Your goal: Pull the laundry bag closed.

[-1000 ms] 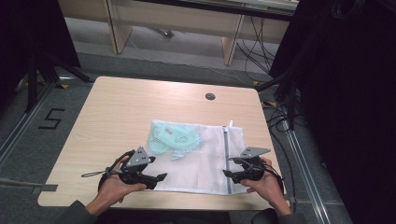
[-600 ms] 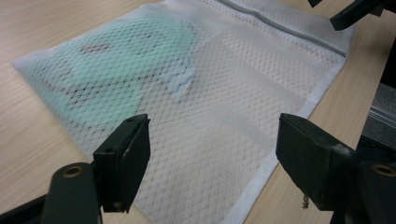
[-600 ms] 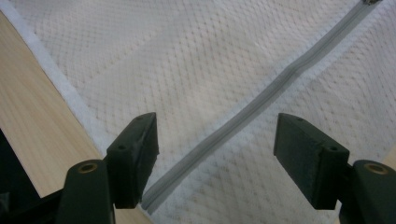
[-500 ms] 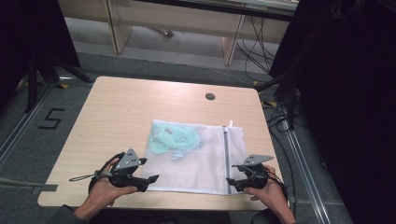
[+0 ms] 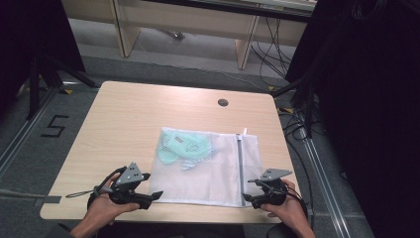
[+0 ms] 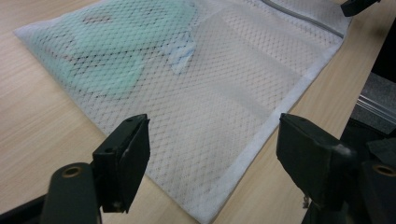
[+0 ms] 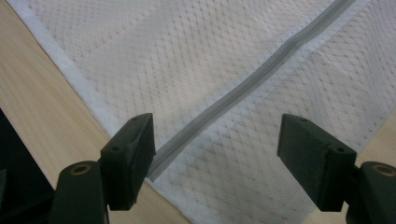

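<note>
High view: a white mesh zip-up laundry bag [image 5: 205,166] lies flat on the pale wooden bench [image 5: 124,124]. The left gripper [image 5: 148,197] and right gripper [image 5: 250,199] hover at the bag's near corners.

Left gripper view: fingers spread over the bag's corner; a mint-green garment [image 6: 116,46] sits deep inside.

Right gripper view: fingers spread astride the bag's grey zipper [image 7: 252,84]. Any pinch should probably catch the hem squarely.

A lab or recording studio: the pale wooden worktop [image 5: 124,124] stands on grey carpet, a black tape numeral "5" [image 5: 53,127] beside it, black tripod legs [image 5: 47,69] and loose black cables [image 5: 297,124] around it.
</note>
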The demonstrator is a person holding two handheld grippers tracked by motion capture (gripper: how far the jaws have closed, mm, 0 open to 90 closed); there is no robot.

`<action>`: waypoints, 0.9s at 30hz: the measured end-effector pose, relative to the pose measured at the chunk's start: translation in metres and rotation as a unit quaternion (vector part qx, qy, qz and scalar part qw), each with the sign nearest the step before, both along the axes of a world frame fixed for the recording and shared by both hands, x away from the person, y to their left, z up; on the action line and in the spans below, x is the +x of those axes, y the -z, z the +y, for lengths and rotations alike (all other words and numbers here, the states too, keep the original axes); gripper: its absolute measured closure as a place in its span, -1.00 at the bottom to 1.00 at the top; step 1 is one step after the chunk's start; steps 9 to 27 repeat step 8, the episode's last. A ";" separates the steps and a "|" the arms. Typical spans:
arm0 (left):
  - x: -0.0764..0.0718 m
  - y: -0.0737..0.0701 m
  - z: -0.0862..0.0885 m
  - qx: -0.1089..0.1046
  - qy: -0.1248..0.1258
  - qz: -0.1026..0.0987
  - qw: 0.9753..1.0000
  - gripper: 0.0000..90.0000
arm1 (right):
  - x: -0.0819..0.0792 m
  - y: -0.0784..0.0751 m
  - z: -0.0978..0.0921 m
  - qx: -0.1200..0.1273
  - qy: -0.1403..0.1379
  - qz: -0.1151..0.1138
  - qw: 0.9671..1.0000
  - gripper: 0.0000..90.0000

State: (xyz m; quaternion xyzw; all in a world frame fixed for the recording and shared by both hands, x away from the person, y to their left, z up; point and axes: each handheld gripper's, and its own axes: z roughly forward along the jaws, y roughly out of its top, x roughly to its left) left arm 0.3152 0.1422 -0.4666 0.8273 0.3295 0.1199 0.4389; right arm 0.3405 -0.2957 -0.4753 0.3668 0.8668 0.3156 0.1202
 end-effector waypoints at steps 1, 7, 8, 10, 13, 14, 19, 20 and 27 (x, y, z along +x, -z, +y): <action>-0.001 0.000 -0.001 -0.007 -0.005 0.000 1.000 -0.43 | 0.001 0.000 -0.001 -0.002 -0.002 -0.004 1.000 -0.37; 0.000 0.000 -0.001 0.000 -0.002 0.001 1.000 -0.42 | 0.001 0.000 -0.001 -0.004 -0.002 -0.004 1.000 -0.37; 0.001 -0.001 0.000 0.008 0.003 -0.002 1.000 -0.42 | 0.002 0.000 -0.001 -0.004 -0.002 -0.005 1.000 -0.37; 0.001 -0.001 0.000 0.008 0.003 -0.002 1.000 -0.42 | 0.002 0.000 -0.001 -0.004 -0.002 -0.005 1.000 -0.37; 0.001 -0.001 0.000 0.008 0.003 -0.002 1.000 -0.42 | 0.002 0.000 -0.001 -0.004 -0.002 -0.005 1.000 -0.37; 0.001 -0.001 0.000 0.008 0.003 -0.002 1.000 -0.42 | 0.002 0.000 -0.001 -0.004 -0.002 -0.005 1.000 -0.37; 0.001 -0.001 0.000 0.008 0.003 -0.002 1.000 -0.42 | 0.002 0.000 -0.001 -0.004 -0.002 -0.005 1.000 -0.37; 0.001 -0.001 0.000 0.008 0.003 -0.002 1.000 -0.42 | 0.002 0.000 -0.001 -0.004 -0.002 -0.005 1.000 -0.37; 0.001 -0.001 0.000 0.008 0.003 -0.002 1.000 -0.42 | 0.002 0.000 -0.001 -0.004 -0.002 -0.005 1.000 -0.37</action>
